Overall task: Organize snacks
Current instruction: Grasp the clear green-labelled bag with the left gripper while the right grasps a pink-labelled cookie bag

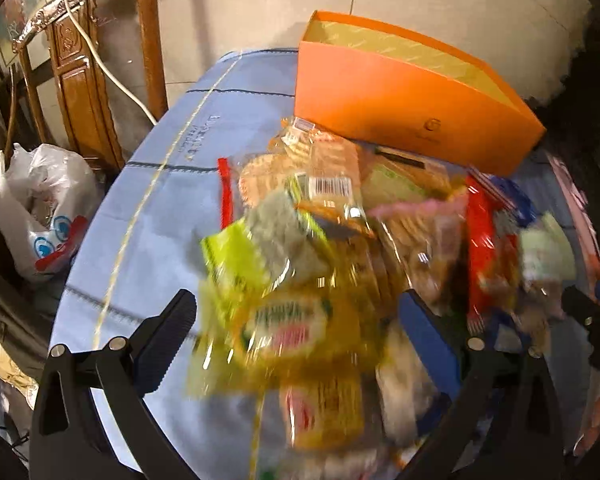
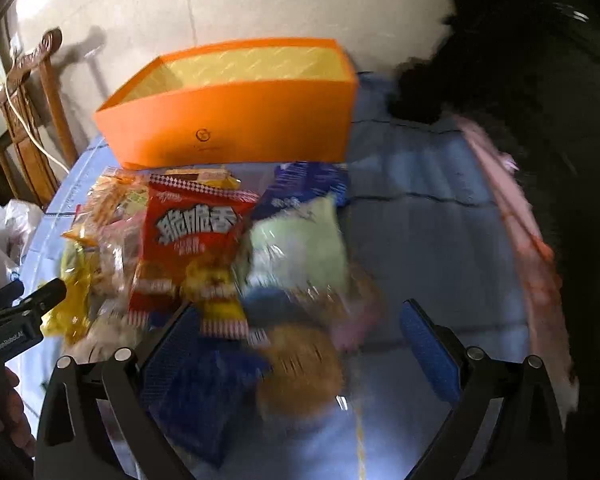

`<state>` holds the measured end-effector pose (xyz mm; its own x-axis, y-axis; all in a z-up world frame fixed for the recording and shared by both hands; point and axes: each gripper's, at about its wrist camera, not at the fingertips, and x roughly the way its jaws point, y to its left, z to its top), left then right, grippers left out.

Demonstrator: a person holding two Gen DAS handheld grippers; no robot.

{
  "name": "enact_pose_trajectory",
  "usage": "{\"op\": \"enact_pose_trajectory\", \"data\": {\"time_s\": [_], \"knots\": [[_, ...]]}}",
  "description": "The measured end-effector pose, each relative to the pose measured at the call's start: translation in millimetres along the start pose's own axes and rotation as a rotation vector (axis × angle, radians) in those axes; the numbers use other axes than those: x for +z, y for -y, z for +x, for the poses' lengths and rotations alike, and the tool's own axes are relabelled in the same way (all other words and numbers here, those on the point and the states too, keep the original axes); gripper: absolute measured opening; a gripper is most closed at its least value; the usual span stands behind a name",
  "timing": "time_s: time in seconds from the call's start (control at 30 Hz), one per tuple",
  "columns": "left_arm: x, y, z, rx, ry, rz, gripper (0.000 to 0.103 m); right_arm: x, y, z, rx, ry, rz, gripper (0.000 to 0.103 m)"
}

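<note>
Blurred yellow snack packets [image 1: 284,320] fill the space between the spread fingers of the left gripper [image 1: 300,320], whose jaws stand wide apart and pinch nothing; whether they touch the packets cannot be told through the motion blur. Those packets belong to a loose heap of snacks [image 1: 360,220] lying on a blue tablecloth [image 1: 160,200], just in front of an open orange box [image 1: 400,108] that stands upright at the far side of the cloth.

From the right wrist view, the right gripper [image 2: 300,344] is likewise splayed open with nothing between its pads. A dark blue packet [image 2: 204,396] and a round brown biscuit pack [image 2: 300,372] lie nearest it, on the near side of the heap from the orange box [image 2: 236,120]. A red packet with white lettering [image 2: 188,240] and a pale green packet [image 2: 300,240] sit closer to the box's front wall.

Left of the box, beyond the cloth's edge, stands a carved wooden chair [image 1: 80,80], with a white plastic bag [image 1: 40,208] on the floor beside it.
</note>
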<state>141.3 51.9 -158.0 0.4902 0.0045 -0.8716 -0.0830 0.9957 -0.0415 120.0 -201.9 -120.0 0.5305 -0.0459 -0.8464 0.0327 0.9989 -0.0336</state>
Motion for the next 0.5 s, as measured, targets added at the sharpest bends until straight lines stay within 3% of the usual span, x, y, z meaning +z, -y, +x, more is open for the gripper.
{"op": "enact_pose_trajectory", "data": {"time_s": [0.07, 0.13, 0.2, 0.27, 0.37, 0.5], "knots": [[3.9, 5.8, 22.0, 0.034, -0.03, 0.012, 0.099, 9.1, -5.2, 23.5, -0.034, -0.02, -0.032, 0.099], [4.7, 14.2, 40.9, 0.065, -0.045, 0.057, 0.085, 12.1, -3.5, 46.8, -0.051, -0.068, -0.03, 0.099], [8.7, 18.5, 49.8, 0.064, -0.046, 0.076, 0.082, 12.9, -1.9, 68.6, -0.048, -0.125, -0.038, 0.093], [15.0, 20.9, 54.1, 0.042, -0.036, 0.085, 0.077, 12.8, -5.0, 78.1, -0.051, -0.127, -0.073, 0.092], [18.6, 26.1, 59.6, 0.057, -0.014, 0.137, 0.075, 12.1, -12.2, 81.4, -0.063, -0.119, -0.137, 0.082], [16.4, 25.6, 60.6, 0.054, 0.011, 0.166, 0.068, 9.3, -15.8, 76.4, -0.079, -0.107, -0.175, 0.058]]}}
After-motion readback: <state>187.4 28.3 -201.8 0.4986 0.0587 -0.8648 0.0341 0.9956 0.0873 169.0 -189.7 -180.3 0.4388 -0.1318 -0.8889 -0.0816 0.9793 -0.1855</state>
